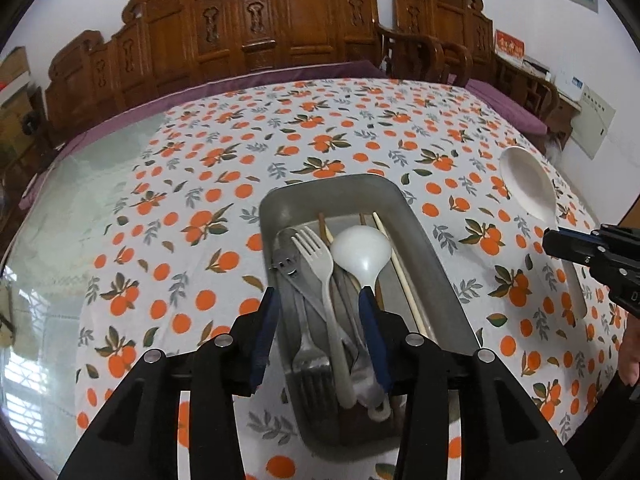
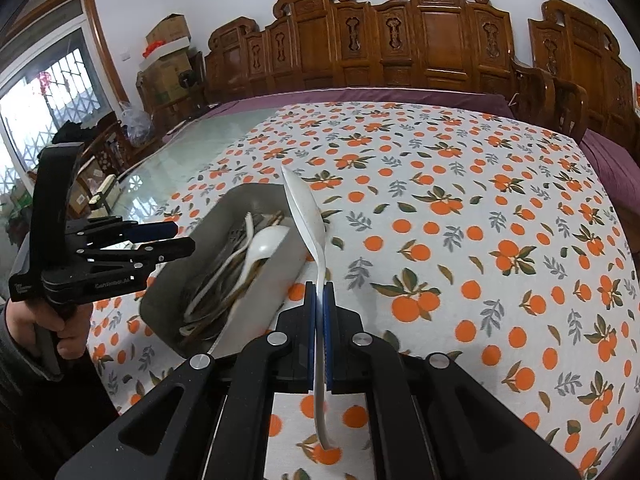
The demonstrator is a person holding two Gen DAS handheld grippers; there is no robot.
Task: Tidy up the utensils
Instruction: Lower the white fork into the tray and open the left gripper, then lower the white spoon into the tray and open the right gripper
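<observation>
The two blue-padded fingers of the left gripper [image 1: 320,304] are spread apart, and nothing is pinched between them. They are held just above the grey metal tray [image 1: 432,256], over the near ends of the things that lie in it. Inside the tray a white plastic fork [image 1: 316,252], a white plastic soup spoon [image 1: 362,254], a shiny metal spoon with a smiling face cut into it [image 1: 289,266], a metal fork [image 1: 310,364] and some thin wooden chopsticks [image 1: 404,276] are seen, all piled loosely along the tray's length.

The fingers of the right gripper [image 2: 321,292] are pressed together on the handle of a big white plastic rice spoon [image 2: 304,208]. The spoon is held on its edge, with the wide scoop end sticking out past the fingertips and up, just beside the tray's right side and clear of the cloth. Its handle end pokes out behind the fingers.

The tray is set on a white tablecloth printed with oranges and green leaves [image 2: 460,220], which covers most of the tabletop. A bare glass part of the tabletop [image 2: 208,136] is seen to the left of the cloth. Carved brown wooden chairs [image 2: 420,44] are lined up behind the tabletop. A hand in a grey sleeve [image 2: 48,320] is wrapped around the left gripper's handle.
</observation>
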